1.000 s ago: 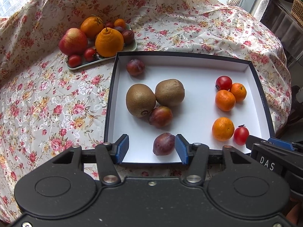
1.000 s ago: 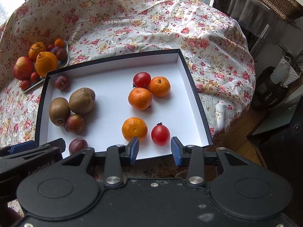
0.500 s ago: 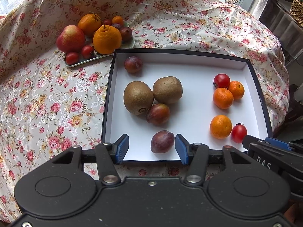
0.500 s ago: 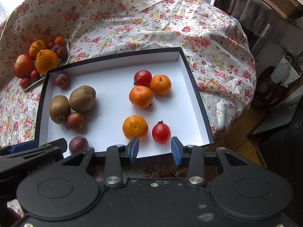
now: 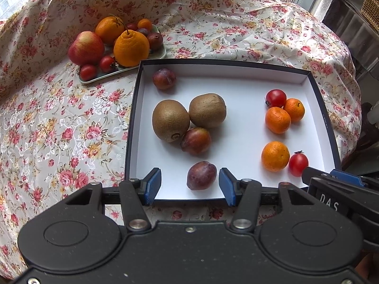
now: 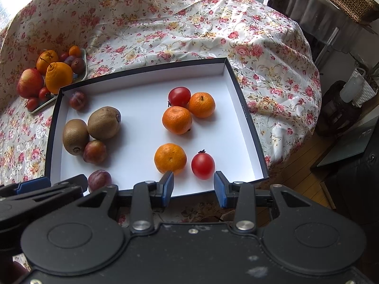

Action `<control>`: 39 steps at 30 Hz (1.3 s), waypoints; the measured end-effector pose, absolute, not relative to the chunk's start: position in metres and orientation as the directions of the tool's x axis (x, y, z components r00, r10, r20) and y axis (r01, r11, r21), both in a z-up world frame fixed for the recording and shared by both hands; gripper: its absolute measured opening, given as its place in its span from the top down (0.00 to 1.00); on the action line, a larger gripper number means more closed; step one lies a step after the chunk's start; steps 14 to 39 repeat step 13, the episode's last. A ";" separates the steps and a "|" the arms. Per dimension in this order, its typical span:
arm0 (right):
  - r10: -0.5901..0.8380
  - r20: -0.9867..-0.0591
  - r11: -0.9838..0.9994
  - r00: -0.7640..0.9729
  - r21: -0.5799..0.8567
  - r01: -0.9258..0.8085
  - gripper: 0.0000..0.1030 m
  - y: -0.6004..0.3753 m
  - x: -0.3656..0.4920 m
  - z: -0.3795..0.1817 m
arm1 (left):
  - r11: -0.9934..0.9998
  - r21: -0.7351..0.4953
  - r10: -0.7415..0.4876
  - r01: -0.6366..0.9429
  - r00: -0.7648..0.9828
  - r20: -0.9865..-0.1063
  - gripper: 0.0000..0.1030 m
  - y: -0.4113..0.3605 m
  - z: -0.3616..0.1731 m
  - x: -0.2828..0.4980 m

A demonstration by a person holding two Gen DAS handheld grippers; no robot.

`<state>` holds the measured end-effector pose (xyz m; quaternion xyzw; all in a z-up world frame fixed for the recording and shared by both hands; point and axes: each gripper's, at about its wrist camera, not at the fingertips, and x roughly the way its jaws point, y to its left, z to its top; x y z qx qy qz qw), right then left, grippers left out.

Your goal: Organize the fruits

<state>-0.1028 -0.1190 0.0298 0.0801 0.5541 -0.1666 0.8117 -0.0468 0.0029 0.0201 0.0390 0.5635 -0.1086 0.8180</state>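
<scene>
A: While both grippers hang above the box's near edge, what is seen at the fingers?

B: The left gripper (image 5: pixel 190 185) is held partly open with nothing gripped; a plum (image 5: pixel 201 175) is framed between its blue pads (image 5: pixel 153 186) but lies below them, untouched. The right gripper (image 6: pixel 193 187) is likewise parted and empty, with a tomato (image 6: pixel 203 165) seen just past its gap at 12 o'clock.

A: How should the step be done well?

B: It is judged that more fruit is to be brought from the plate (image 5: pixel 99 79), at 10 o'clock in the left view, into the box (image 5: pixel 328 127). A small fruit should be taken across its middle with a light squeeze, since soft skin could be bruised. Like should be set with like: plums and kiwis (image 5: pixel 170 120) are gathered at 12 o'clock in the left view, tangerines (image 6: pixel 170 158) and tomatoes on the right-hand side.

A: And the edges and room?

B: The box wall must be cleared from above, not crossed low. Open white floor is left between the two groups and along the far wall. The big orange (image 5: pixel 131 48) and the apple (image 5: pixel 86 48) crowd the plate, so a reach there is best made from above. The cloth (image 5: pixel 59 127) drops away at the table's rim, so round fruit should not be set down outside the box.
</scene>
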 end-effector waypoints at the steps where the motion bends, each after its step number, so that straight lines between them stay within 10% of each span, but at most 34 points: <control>1: -0.182 -0.926 0.931 0.331 -0.054 0.360 0.61 -0.119 -0.103 0.030 | 0.973 -0.058 -0.134 0.223 0.341 -0.931 0.42 0.003 0.020 -0.047; 39: -0.180 -0.928 0.930 0.327 -0.053 0.363 0.61 -0.119 -0.104 0.031 | 0.971 -0.069 -0.144 0.229 0.331 -0.933 0.42 0.003 0.020 -0.047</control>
